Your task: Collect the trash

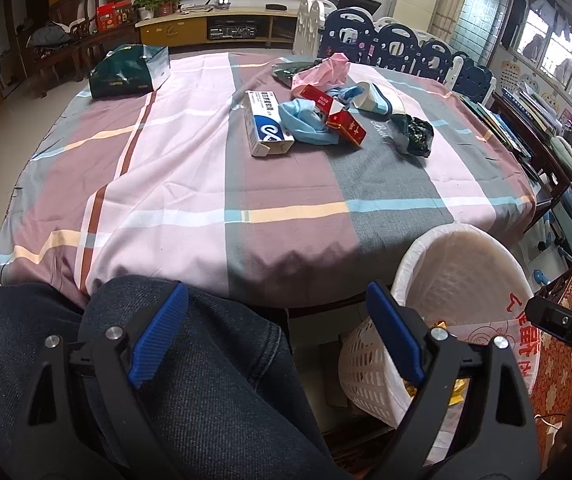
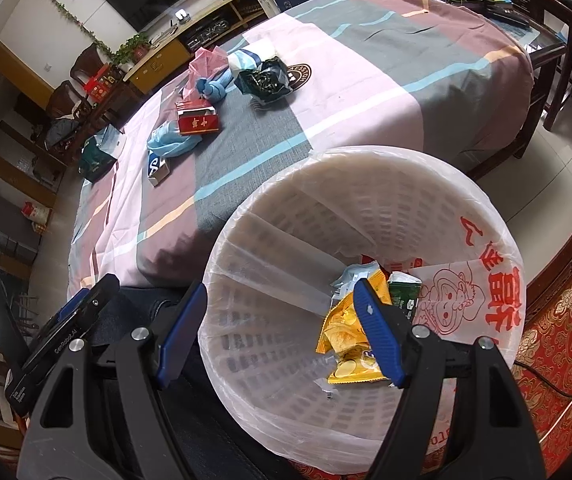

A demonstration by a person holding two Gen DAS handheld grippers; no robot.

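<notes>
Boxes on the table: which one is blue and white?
The long blue-and-white box at the pile's left end, nearest the dark green bag. The other two boxes are red.

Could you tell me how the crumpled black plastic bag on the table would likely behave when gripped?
The black bag looks thin and crinkled, so probably floppy and very light. Its glossy film may slip, and it would likely compress between the tongs.

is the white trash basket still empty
No, the white trash basket already holds a yellow snack wrapper and a green packet at its bottom.
</notes>
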